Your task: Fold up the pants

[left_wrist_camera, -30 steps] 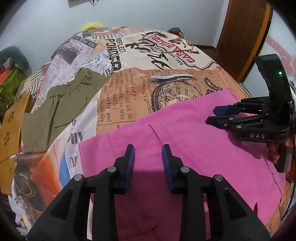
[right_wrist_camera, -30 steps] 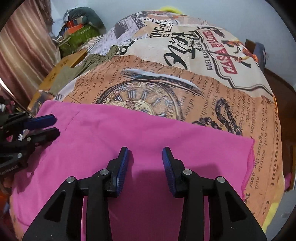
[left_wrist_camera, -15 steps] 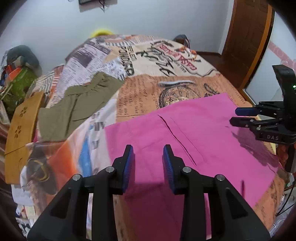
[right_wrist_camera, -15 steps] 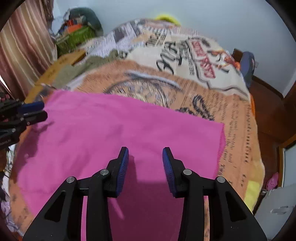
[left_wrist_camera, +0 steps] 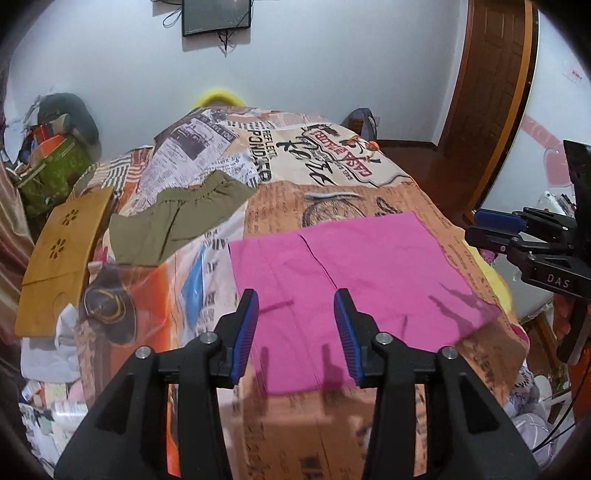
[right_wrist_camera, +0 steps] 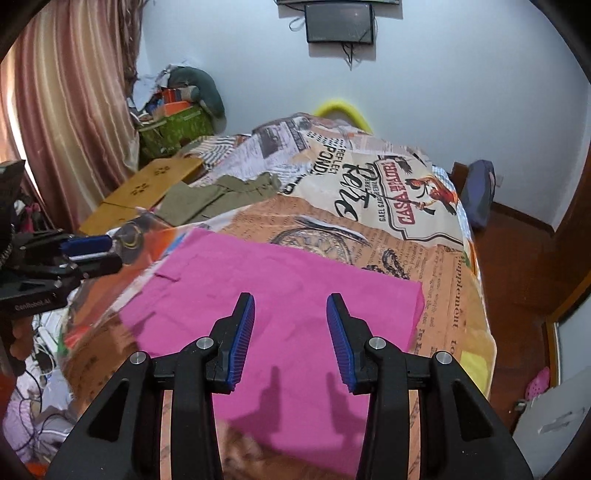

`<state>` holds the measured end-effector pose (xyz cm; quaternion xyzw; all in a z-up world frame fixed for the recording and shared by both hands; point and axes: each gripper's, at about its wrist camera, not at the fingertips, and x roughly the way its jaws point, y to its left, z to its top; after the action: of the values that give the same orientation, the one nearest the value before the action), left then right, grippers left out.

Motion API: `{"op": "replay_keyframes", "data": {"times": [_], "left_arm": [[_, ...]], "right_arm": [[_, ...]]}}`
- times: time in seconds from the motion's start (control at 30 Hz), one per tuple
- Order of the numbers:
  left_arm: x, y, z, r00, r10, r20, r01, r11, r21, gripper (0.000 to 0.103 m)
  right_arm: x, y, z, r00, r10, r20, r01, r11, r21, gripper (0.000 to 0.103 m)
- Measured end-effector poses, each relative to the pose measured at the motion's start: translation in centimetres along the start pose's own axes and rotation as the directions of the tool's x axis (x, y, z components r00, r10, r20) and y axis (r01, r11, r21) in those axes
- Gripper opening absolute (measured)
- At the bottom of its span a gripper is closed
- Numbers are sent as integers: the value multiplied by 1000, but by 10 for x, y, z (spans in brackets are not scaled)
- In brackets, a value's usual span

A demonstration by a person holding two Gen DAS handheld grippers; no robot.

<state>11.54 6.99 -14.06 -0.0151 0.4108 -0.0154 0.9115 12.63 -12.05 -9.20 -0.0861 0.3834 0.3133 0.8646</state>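
The pink pants [left_wrist_camera: 354, 273] lie folded flat as a rectangle on the printed bedspread [left_wrist_camera: 332, 173], near the bed's front edge; they also show in the right wrist view [right_wrist_camera: 288, 295]. My left gripper [left_wrist_camera: 297, 334] is open and empty, raised above the pants' near left part. My right gripper [right_wrist_camera: 290, 338] is open and empty, raised above the pants' near right part. Each gripper shows in the other's view, the right one [left_wrist_camera: 491, 229] at the right edge, the left one [right_wrist_camera: 92, 251] at the left edge.
Olive green pants [left_wrist_camera: 173, 221] lie on the bed to the far left. A wooden board [left_wrist_camera: 62, 251] rests at the bed's left side. A cluttered green basket [left_wrist_camera: 55, 173], curtain [right_wrist_camera: 62, 110], wall screen [right_wrist_camera: 340, 22] and wooden door [left_wrist_camera: 491, 92] surround the bed.
Both grippers have lifted up and back from the pink pants, so the whole folded rectangle and more of the room show. Their jaws stay open.
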Motion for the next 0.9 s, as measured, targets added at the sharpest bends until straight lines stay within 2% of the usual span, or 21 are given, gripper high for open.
{"op": "replay_keyframes", "data": {"times": [0.17, 0.23, 0.27, 0.3, 0.53, 0.6, 0.73, 0.8, 0.9], "left_arm": [[-1, -1, -23, 998, -39, -48, 37, 998, -53, 52], [2, 1, -32, 996, -47, -70, 41, 995, -87, 52], [4, 1, -35, 995, -48, -82, 40, 995, -94, 52], [5, 1, -39, 994, -52, -96, 42, 993, -106, 52], [23, 4, -66, 973, -138, -185, 95, 970, -224, 52], [31, 9, -73, 959, -200, -201, 135, 945, -298, 52], [32, 16, -78, 953, -250, -170, 165, 901, -400, 55], [35, 22, -79, 944, -292, -151, 193, 865, -463, 59], [44, 32, -80, 927, -357, -114, 237, 793, -561, 61]], "right_arm": [[-7, 14, -17, 1000, 7, 6, -8, 1000, 4, 37], [-4, 17, -25, 1000, 10, -1, -10, 1000, 12, 40], [-2, 18, -28, 1000, 10, -5, -10, 1000, 14, 47], [0, 19, -32, 1000, 6, -8, -6, 1000, 17, 50], [19, 18, -56, 998, -13, -53, 15, 999, 39, 52], [26, 15, -60, 998, -27, -65, 30, 999, 42, 51], [42, 8, -65, 994, -55, -92, 60, 997, 47, 51], [50, 5, -68, 992, -49, -114, 55, 997, 50, 51], [56, 3, -71, 993, -25, -114, 33, 997, 70, 51]]}}
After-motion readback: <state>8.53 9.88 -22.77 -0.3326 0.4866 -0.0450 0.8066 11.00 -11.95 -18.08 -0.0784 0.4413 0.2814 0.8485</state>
